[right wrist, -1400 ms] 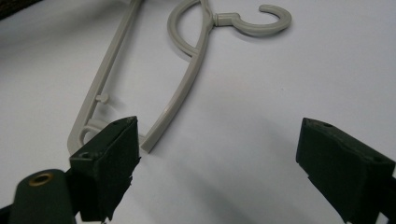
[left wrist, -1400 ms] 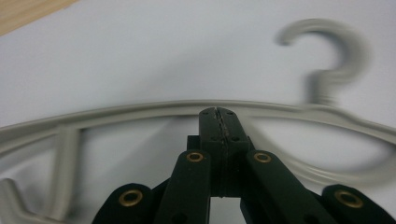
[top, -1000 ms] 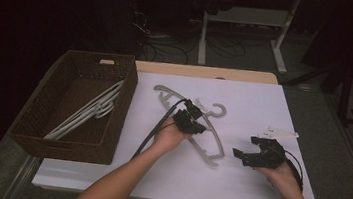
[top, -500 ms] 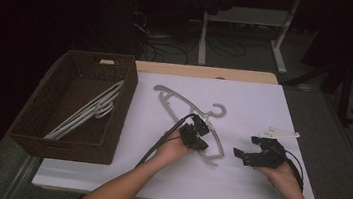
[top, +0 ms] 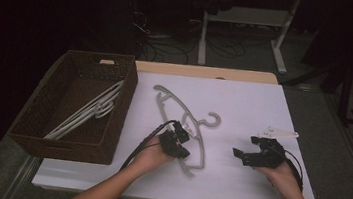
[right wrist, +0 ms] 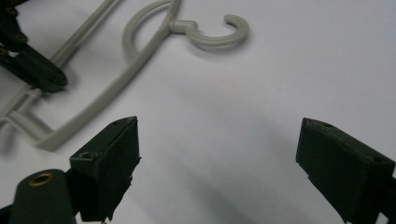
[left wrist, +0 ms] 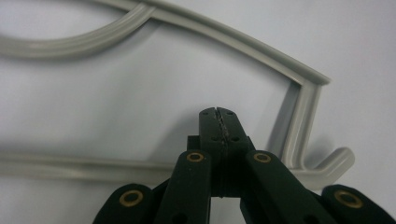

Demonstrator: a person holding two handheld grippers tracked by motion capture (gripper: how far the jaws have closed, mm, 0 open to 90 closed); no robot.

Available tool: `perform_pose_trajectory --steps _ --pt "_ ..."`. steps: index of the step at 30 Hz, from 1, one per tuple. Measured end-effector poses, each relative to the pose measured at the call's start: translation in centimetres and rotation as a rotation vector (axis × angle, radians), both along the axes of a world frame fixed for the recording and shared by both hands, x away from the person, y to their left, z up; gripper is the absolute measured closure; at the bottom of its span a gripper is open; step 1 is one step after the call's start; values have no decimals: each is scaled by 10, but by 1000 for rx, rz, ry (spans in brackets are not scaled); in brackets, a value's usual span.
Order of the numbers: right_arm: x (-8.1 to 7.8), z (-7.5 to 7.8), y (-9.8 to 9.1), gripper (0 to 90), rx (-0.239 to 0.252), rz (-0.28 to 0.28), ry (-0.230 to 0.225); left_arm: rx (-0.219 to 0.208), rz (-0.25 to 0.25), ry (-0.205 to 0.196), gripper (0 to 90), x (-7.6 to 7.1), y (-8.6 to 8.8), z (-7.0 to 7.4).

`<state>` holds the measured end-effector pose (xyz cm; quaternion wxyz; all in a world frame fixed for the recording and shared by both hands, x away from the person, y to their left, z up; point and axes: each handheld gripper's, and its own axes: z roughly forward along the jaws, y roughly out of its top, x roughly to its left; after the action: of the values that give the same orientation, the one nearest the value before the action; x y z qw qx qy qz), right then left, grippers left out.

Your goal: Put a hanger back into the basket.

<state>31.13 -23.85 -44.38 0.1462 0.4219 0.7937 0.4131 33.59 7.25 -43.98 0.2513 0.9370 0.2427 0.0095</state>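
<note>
Meanwhile the left tool point(top: 178, 141) hovered closed and empty inside the grey hanger point(top: 179, 111) lying flat on the white table point(top: 244, 102) — the right tool point(top: 253, 156) rested nearby, jaws wide apart.

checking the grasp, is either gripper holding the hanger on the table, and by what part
Nothing is held. The left gripper is shut on nothing, inside the grey hanger's frame. The right gripper stands open over the white table.
</note>
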Motion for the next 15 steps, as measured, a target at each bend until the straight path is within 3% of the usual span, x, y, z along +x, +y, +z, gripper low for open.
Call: perform_pose_trajectory --steps 6,15 --pt "-1 1 1 130 -2 -3 2 6 41 4 900 -11 33 0" --pt "-1 0 2 130 -3 -5 5 -35 67 -24 900 -7 37 6"
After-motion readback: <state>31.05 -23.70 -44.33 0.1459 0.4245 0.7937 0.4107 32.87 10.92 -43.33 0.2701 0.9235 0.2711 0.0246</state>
